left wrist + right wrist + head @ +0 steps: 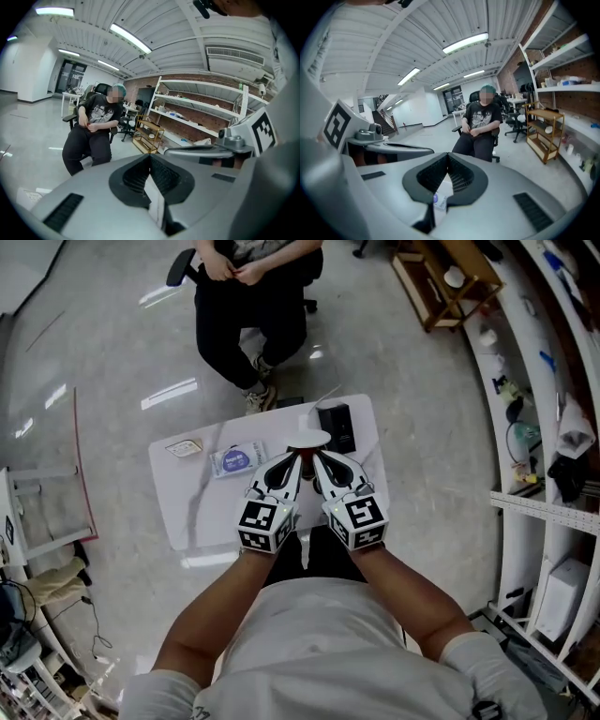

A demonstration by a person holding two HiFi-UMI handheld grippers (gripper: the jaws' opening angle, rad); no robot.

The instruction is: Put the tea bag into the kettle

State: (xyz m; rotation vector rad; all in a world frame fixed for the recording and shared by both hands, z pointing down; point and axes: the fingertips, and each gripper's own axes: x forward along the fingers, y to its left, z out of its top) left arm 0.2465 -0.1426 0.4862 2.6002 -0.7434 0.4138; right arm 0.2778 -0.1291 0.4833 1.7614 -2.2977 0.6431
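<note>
Pinching the tea bag sachet [440, 200] from both sides, left gripper [296, 461] and right gripper [317, 461] have fingers clamped on it: likely the unwrapping step. Next, free the bag and drop it at twelve o'clock into the apparent kettle [307, 439] on the counter [187, 512].

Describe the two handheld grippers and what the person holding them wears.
The left gripper and right gripper are alike: grey-white shells, black ribbed pads, each carrying a cube of black-and-white square markers. No cables show. The person wears a light short-sleeved T-shirt.
</note>
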